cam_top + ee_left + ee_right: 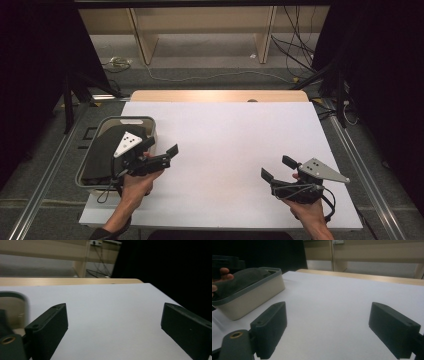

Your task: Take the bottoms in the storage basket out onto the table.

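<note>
Both tools, left (161, 148) and right (278, 168), hover with jaws spread.

Each hand was seen with a black gripper, the left gripper (160, 148) and the right gripper (278, 168). A grey three-cornered plate with small dark holes was mounted on top of each. Black cables were looped below both bodies. The jaws were made as thick, matte black blocks with small screw holes, and a brass-coloured ring was set beside one of them. A dark sleeve cuff was noticed at the left forearm.

A lab: black curtains (30, 60), loose floor cables (295, 50), white-covered table (225, 130).
</note>
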Motion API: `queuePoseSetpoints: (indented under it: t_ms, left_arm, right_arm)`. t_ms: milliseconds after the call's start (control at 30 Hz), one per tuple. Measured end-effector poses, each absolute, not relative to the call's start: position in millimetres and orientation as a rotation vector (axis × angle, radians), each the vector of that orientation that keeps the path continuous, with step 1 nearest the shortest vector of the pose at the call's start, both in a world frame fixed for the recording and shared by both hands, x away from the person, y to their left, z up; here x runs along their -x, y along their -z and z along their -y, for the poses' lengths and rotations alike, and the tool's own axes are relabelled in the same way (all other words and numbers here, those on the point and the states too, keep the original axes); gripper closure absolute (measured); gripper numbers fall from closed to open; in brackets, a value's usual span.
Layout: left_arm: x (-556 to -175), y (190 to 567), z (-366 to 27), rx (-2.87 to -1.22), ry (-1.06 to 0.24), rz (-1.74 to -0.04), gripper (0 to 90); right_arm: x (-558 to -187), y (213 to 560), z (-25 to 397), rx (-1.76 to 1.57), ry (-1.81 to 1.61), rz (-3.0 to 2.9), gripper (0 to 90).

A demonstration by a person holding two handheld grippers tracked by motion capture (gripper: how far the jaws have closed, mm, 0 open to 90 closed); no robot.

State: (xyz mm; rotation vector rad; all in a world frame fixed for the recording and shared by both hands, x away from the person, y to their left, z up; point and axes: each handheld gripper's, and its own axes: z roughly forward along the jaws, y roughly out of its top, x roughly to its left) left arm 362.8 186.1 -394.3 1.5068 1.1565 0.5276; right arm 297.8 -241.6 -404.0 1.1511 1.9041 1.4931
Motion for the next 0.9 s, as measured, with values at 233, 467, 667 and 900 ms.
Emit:
queuePoseSetpoints:
  t_ms: [233,467,667,900]
  left_arm:
    - [-393,376,-193,-1.535,-0.518,-1.311,11.3]
    - [-409,381,-213,-1.566,-0.67,-1.42,12.3]
    - [-410,376,-234,-1.581,-0.656,-1.469,12.8]
    - [-411,369,-258,-1.632,-0.664,-1.534,13.0]
  right_arm:
    - [-297,404,242,-1.148,-1.487,-1.906,15.9]
    - [-297,404,243,-1.148,-1.492,-1.903,16.0]
    - [-295,403,243,-1.141,-1.496,-1.903,16.1]
    - [-296,403,245,-1.153,-1.49,-1.906,16.4]
